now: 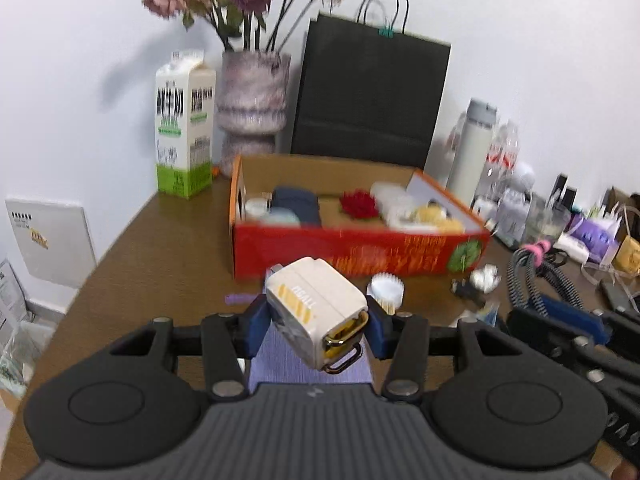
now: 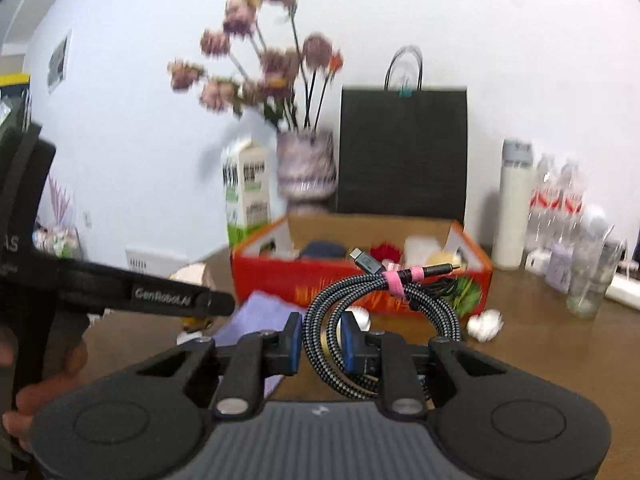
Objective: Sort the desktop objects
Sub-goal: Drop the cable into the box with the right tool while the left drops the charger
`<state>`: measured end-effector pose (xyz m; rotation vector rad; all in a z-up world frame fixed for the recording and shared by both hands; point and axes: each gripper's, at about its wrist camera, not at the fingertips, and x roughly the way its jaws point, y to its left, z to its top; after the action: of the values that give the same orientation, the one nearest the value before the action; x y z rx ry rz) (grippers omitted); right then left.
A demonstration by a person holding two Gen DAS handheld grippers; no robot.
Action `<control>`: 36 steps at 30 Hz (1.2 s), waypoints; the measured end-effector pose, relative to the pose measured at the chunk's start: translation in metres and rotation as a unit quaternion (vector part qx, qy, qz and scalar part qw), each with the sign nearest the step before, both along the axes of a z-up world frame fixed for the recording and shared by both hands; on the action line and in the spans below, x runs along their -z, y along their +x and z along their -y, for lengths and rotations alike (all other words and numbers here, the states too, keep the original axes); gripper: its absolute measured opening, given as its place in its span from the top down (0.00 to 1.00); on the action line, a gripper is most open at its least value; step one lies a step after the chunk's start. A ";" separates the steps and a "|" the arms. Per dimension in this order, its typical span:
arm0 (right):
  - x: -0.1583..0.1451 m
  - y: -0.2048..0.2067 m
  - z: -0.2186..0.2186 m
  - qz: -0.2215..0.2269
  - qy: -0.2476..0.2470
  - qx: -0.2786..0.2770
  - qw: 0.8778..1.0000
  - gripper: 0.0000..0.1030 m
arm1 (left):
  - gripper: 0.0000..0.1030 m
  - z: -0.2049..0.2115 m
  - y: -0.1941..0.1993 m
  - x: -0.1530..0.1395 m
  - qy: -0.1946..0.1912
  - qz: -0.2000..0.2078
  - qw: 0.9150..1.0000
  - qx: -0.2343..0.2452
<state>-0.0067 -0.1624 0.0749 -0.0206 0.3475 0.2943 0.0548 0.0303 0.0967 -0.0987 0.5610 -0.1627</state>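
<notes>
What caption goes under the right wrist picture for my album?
Right gripper shut on a coiled cable, before the red box.

open box [image 1: 352,252] top clear, bag [image 1: 368,96] and vase [image 1: 252,96] behind

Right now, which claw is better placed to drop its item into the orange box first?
Probably the left. The left claw holds the white charger centred before the orange box. The right claw grips a coiled cable that hangs loose.
</notes>
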 end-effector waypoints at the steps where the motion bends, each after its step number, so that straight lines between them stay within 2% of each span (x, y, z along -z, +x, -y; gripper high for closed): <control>1: -0.008 0.001 0.002 0.011 0.000 -0.001 1.000 0.82 | 0.52 -0.002 0.005 -0.009 -0.002 0.007 1.000 -0.002; 6: -0.053 0.032 0.010 0.064 -0.005 0.002 0.998 0.82 | 0.52 -0.003 0.050 -0.051 0.002 0.038 0.999 0.002; 10: -0.076 0.095 0.013 0.057 -0.007 -0.003 0.998 0.82 | 0.52 0.001 0.107 -0.067 -0.006 0.023 0.999 0.021; 12: -0.079 0.135 0.010 0.024 -0.012 -0.014 1.000 0.82 | 0.52 0.007 0.139 -0.064 0.001 0.011 1.000 0.027; 16: -0.065 0.217 0.008 -0.062 0.029 -0.049 0.996 0.82 | 0.52 0.015 0.206 -0.038 0.007 -0.043 0.998 0.035; 19: -0.039 0.274 0.011 -0.141 0.072 -0.049 0.986 0.82 | 0.52 0.025 0.237 -0.008 -0.004 -0.100 0.994 0.037; 20: -0.027 0.292 0.013 -0.170 0.085 -0.044 0.981 0.82 | 0.52 0.030 0.245 0.002 0.004 -0.111 0.993 0.033; 24: 0.012 0.335 0.030 -0.246 0.157 -0.011 0.956 0.82 | 0.51 0.032 0.270 0.033 -0.013 -0.169 0.986 0.000; 25: 0.021 0.342 0.032 -0.258 0.173 -0.008 0.951 0.82 | 0.51 0.033 0.272 0.036 -0.013 -0.171 0.985 -0.001; 26: 0.029 0.344 0.032 -0.268 0.177 -0.002 0.947 0.80 | 0.51 0.035 0.271 0.034 -0.008 -0.164 0.986 -0.005; 28: 0.038 0.349 0.025 -0.292 0.150 0.011 0.945 0.79 | 0.46 0.035 0.265 0.026 -0.002 -0.155 0.988 -0.009; 29: 0.039 0.346 0.021 -0.299 0.135 0.014 0.945 0.76 | 0.42 0.034 0.262 0.020 -0.004 -0.148 0.989 -0.010; 30: 0.039 0.346 0.019 -0.305 0.121 0.013 0.944 0.66 | 0.32 0.030 0.258 0.013 -0.004 -0.138 0.990 -0.012; 31: 0.038 0.344 0.018 -0.307 0.113 0.013 0.945 0.61 | 0.15 0.027 0.253 0.004 -0.002 -0.127 0.992 -0.016; 33: 0.027 0.336 0.020 -0.295 0.101 0.018 0.950 0.39 | 0.00 0.020 0.245 -0.010 0.007 -0.114 0.993 -0.037; 36: 0.002 0.323 0.025 -0.270 0.064 0.030 0.960 0.21 | 0.00 0.017 0.234 -0.023 0.053 -0.118 0.989 -0.074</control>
<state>0.3160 -0.1873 0.0733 0.2007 0.8689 0.2594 0.2890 0.0129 0.1201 -0.0557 0.7937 0.0237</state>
